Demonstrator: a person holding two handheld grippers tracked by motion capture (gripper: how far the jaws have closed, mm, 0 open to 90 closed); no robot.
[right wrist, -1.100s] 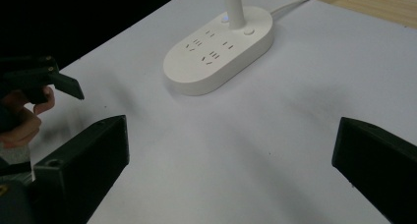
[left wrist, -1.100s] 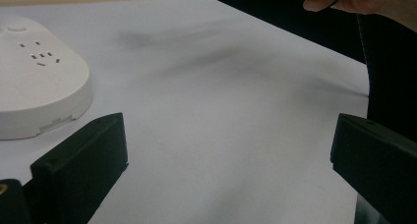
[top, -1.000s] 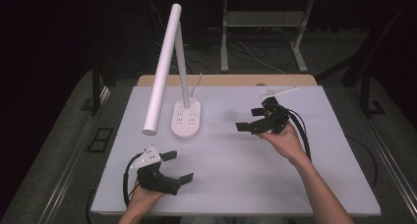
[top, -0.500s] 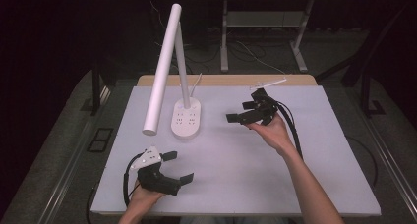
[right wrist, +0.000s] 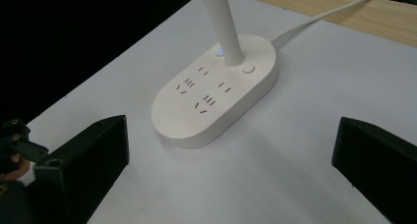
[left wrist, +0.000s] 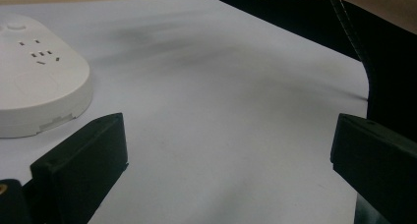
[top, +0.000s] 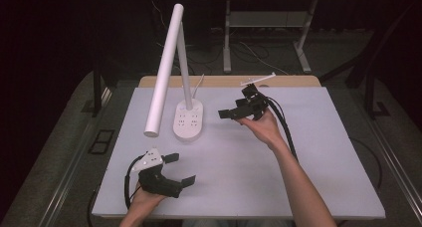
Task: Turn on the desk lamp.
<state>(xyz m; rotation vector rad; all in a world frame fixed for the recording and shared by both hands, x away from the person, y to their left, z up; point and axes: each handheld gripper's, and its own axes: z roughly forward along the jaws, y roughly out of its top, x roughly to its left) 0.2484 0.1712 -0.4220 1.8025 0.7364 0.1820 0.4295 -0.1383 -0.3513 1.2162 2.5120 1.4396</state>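
"What is on the table (top: 298,167)?"

"A white lamp (top: 171,67) with a long tube head. Its flat oval base (top: 188,119) has plug holes in the top. It sits near the back of the table, a bit to the left. A white cord (right wrist: 324,10) runs from the base toward the wooden back edge."

"Where is the left hand-held gripper (top: 180,169)?"

"Down at the front left of the table, held in the person's left hand (top: 144,197). Its jaws are spread wide with nothing between them. The lamp base is well apart from it."

"And the right hand-held gripper (top: 230,110)?"

"It is up off the table, near the right side of the lamp base, and it points at the base. Its jaws are wide too, and they hold nothing. The right hand (top: 263,127) grips it from behind, and black cables (top: 283,122) trail back along the arm."
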